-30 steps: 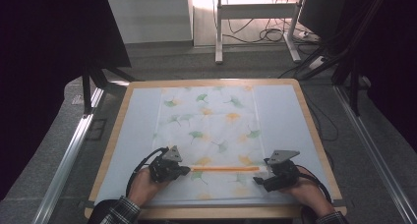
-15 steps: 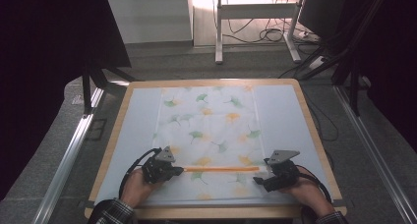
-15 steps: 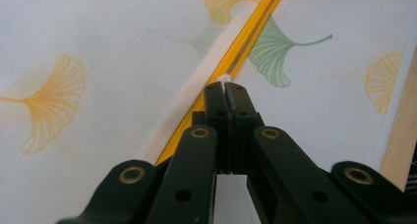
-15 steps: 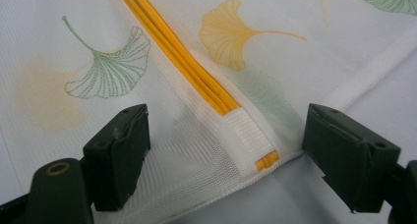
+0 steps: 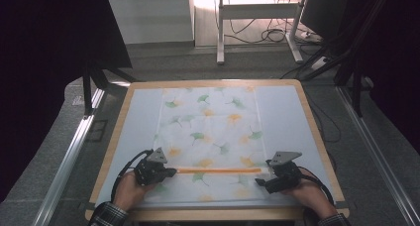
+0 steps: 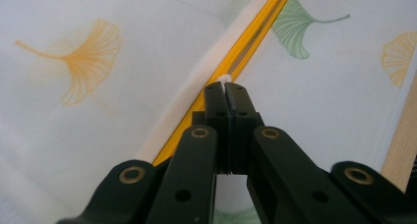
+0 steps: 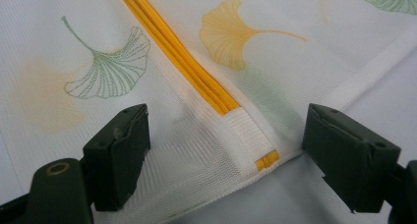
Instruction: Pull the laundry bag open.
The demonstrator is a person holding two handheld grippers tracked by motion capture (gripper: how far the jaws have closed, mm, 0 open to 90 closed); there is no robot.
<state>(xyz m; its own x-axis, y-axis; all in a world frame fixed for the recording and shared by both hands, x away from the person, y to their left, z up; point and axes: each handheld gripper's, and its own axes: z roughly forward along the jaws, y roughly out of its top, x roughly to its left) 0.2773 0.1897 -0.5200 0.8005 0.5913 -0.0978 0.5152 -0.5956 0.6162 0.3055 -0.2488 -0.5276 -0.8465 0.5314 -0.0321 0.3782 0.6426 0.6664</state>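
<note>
Leftward along the orange zipper (image 5: 218,170) the left gripper (image 5: 171,172) had slid since the earlier frame, its fingers (image 6: 216,103) clenched on the small white zipper pull (image 6: 225,79) at the zipper's left end. That zipper ran across the near part of a white mesh bag (image 5: 210,137) printed with ginkgo leaves, lying flat on the bench (image 5: 138,117). At the zipper's right end the right gripper (image 7: 226,140) rested low with its fingers (image 7: 120,143) released, straddling the bag's corner. Both forearms came in low from the near edge.
</note>
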